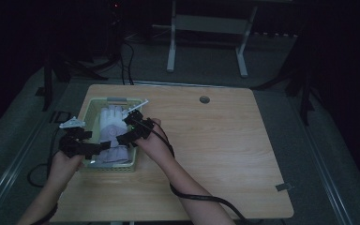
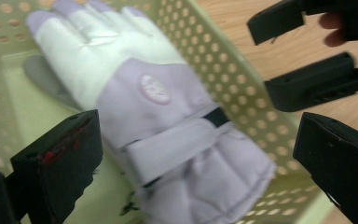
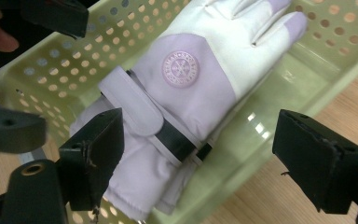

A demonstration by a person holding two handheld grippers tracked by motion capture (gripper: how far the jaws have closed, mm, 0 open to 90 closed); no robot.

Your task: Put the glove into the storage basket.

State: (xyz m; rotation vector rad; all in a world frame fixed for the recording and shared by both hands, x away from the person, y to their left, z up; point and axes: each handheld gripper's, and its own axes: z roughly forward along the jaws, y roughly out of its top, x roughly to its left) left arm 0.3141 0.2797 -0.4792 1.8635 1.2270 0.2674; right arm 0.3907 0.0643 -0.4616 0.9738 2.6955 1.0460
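We have both grippers spread wide with nothing between the fingers: the left gripper [image 1: 104, 146] sits at the basket's 7 o'clock corner, the right gripper [image 1: 126, 138] at its 4 o'clock side. The glove [image 3: 186, 88] lies in the basket [image 2: 223, 70], its cuff riding up on the near rim. We judge that cuff the weak point: a finger brushing it could drag the glove out onto the worktop [image 1: 215, 140], or nudge the light basket. Beneath it we glimpse something grey, perhaps a second glove.

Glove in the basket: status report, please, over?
Left gripper and right gripper both open, nothing held. Lilac-and-white ski glove lies in the green basket. Nothing in the way.
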